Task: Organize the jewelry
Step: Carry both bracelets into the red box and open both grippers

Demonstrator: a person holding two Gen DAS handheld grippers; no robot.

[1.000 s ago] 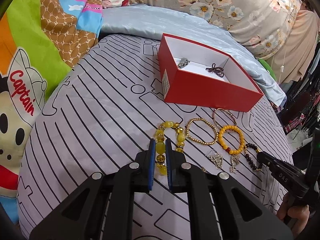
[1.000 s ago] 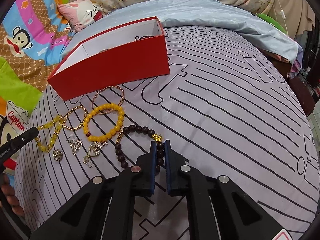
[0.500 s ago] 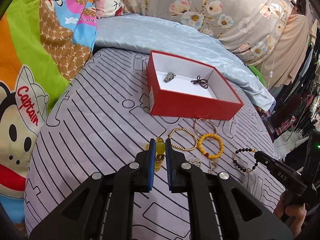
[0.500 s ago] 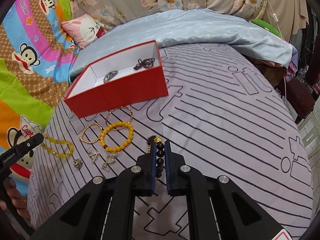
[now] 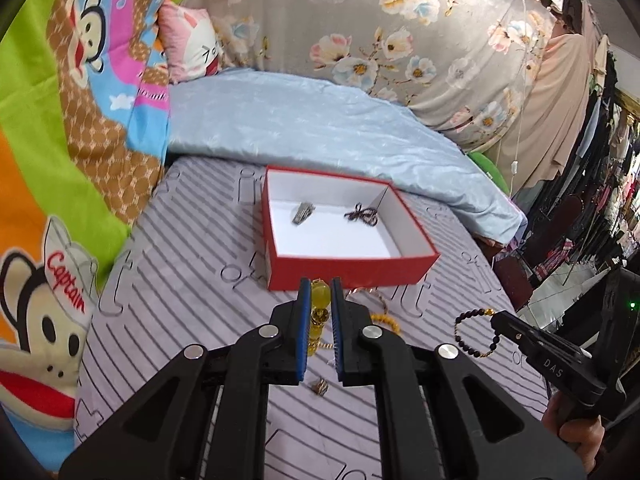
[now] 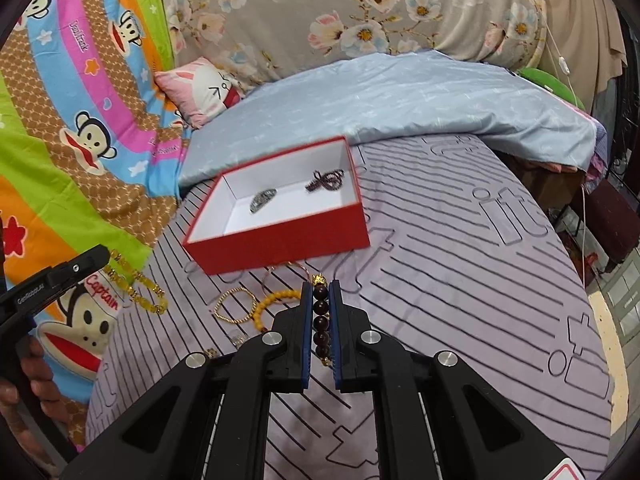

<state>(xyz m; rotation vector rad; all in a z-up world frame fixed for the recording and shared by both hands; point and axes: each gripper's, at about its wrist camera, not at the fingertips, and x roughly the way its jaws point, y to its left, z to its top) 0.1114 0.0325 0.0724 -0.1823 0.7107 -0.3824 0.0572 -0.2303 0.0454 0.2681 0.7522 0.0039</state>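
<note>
Yellow beads show between the tips of the left gripper [image 5: 321, 286], which is squeezed almost closed on the yellow bead bracelet [image 6: 136, 286]. In the left wrist view most of that bracelet is hidden behind the black fingers; in the right wrist view it hangs in a loop off the gripper, up off the bed.

The right gripper [image 6: 321, 286] is pinched nearly closed on the dark bead bracelet [image 5: 476, 334]. Its beads sit in a row btwn the blue pads [image 6: 307, 328], w/ a small gold bead at the top. The rest of the loop is hidden under the fingers there, but the left wrist view shows it dangling in the air.

Red box [image 5: 348, 270] sits open on the grey striped sheet [image 6: 460, 280], past both grippers. Inside lie a silver piece [image 5: 303, 213] and a dark twisted piece [image 5: 363, 214], too small to tell what they are.

Still on the sheet by the box: a thin gold bracelet [image 6: 234, 305], an orange bead bracelet [image 6: 276, 304], partly covered by the right gripper, a thin bangle [image 6: 286, 276] peeking out, and a tiny charm [image 5: 320, 387], blurry.

Writing: "DAS" on the right gripper's side, "Captain" on the monkey blanket [image 5: 48, 184]. The left gripper's label is too blurry to read for sure.

A hand [image 5: 576, 428] is cut off at the edge. A blue quilt [image 6: 400, 100] and a pink pillow [image 6: 200, 88] lie behind the box.
</note>
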